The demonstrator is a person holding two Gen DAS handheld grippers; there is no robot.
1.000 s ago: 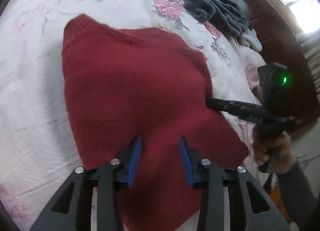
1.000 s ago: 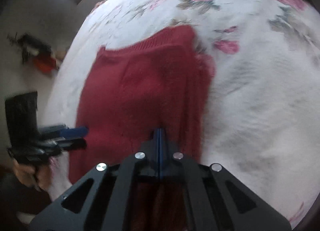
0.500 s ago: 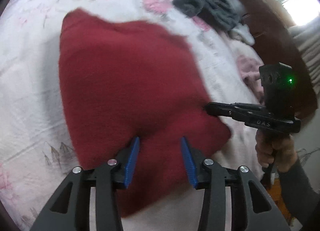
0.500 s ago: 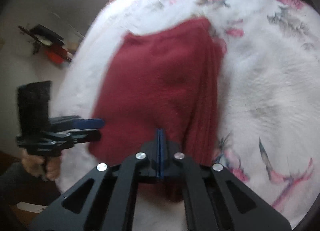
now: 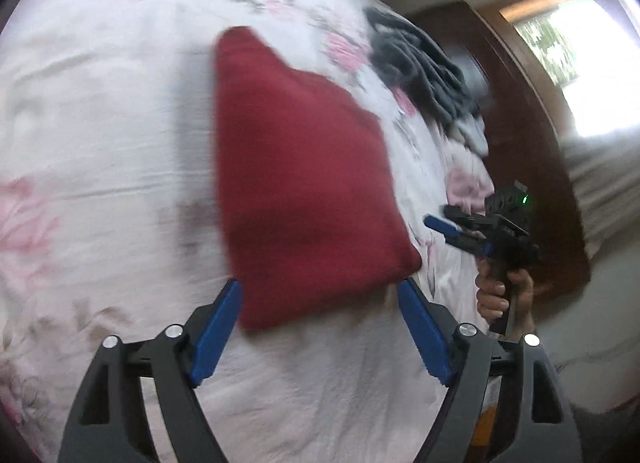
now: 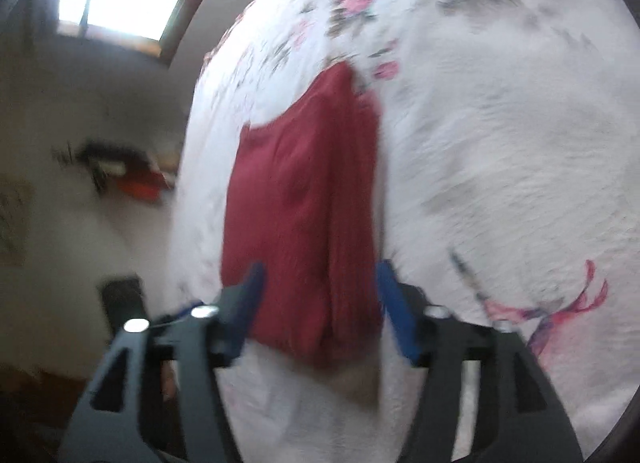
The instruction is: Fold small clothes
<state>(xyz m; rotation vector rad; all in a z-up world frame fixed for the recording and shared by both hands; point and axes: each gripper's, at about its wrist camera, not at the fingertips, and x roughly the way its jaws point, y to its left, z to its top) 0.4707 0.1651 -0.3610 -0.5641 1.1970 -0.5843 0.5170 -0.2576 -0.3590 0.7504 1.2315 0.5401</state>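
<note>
Left gripper [image 5: 320, 315]: nearest item in the left wrist view; jaws spread wide, grasping nothing, blue pads either side of the near edge of the garment.

Right gripper [image 6: 320, 303]: jaws likewise released and empty, straddling the near end of the same garment. Seen from the left wrist view it sits off the garment's right corner, near the edge of the bed, held by a hand [image 5: 504, 295].

Red knitted sweater [image 5: 304, 167]: folded into a narrow bundle, lying flat on the floral bedspread [image 5: 100, 123], mid-bed, free of both tools. Layered folds show along its right side in the right wrist view.

Grey garment pile [image 5: 424, 75]: far side of the bed, by the dark wooden headboard [image 5: 520, 111].

Risks, as judged: open pads could snag the loose knit and drag the near edge, undoing the fold; stacked layers may slide apart if gripped singly; both views are blurred, so aim could be poor.
</note>
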